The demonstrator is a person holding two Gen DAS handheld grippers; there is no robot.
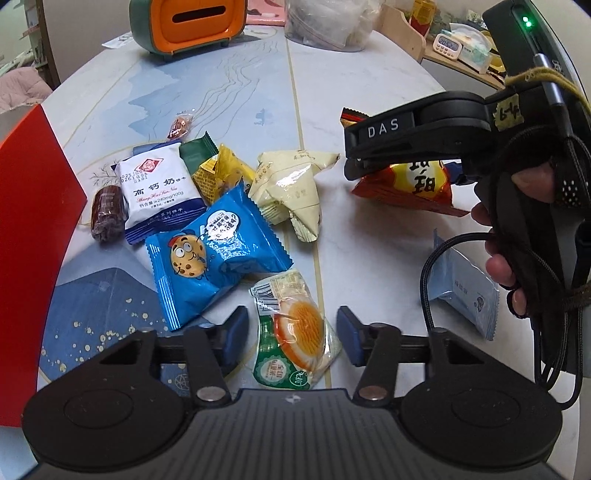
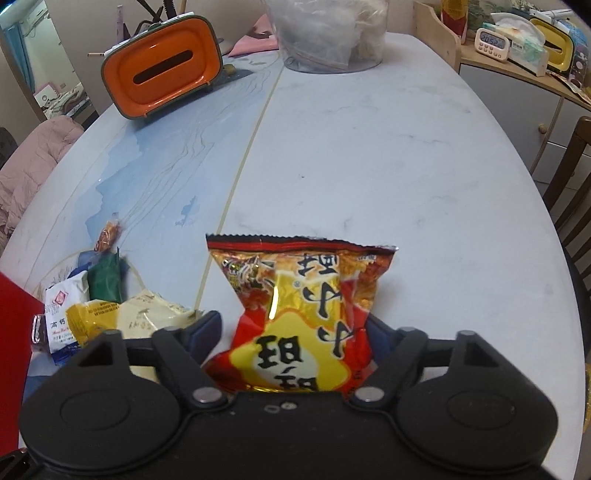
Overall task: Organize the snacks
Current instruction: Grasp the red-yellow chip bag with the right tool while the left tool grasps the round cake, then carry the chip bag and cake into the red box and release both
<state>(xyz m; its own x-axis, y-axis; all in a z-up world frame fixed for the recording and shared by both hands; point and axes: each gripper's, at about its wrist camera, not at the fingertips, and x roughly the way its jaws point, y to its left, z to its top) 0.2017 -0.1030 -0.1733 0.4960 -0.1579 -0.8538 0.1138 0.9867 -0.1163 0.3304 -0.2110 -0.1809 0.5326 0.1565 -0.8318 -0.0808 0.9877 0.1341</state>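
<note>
Several snack packets lie on the table: a blue cookie packet [image 1: 214, 254], a white milk biscuit packet [image 1: 159, 184], cream packets [image 1: 291, 188], a yellow packet [image 1: 218, 171] and a light blue packet [image 1: 469, 291]. My left gripper [image 1: 291, 332] is open, its fingers either side of a green and orange packet [image 1: 295, 332]. My right gripper [image 2: 291, 339] is shut on a red and yellow snack bag [image 2: 306, 314]; it also shows in the left wrist view [image 1: 354, 162], with the bag [image 1: 417, 188] lifted just off the table.
A red box [image 1: 33, 229] stands at the left edge. An orange tissue holder [image 2: 162, 74] and a clear bag [image 2: 325, 33] stand at the back of the table. A wooden shelf with a timer [image 2: 491, 40] and a chair [image 2: 572, 177] are to the right.
</note>
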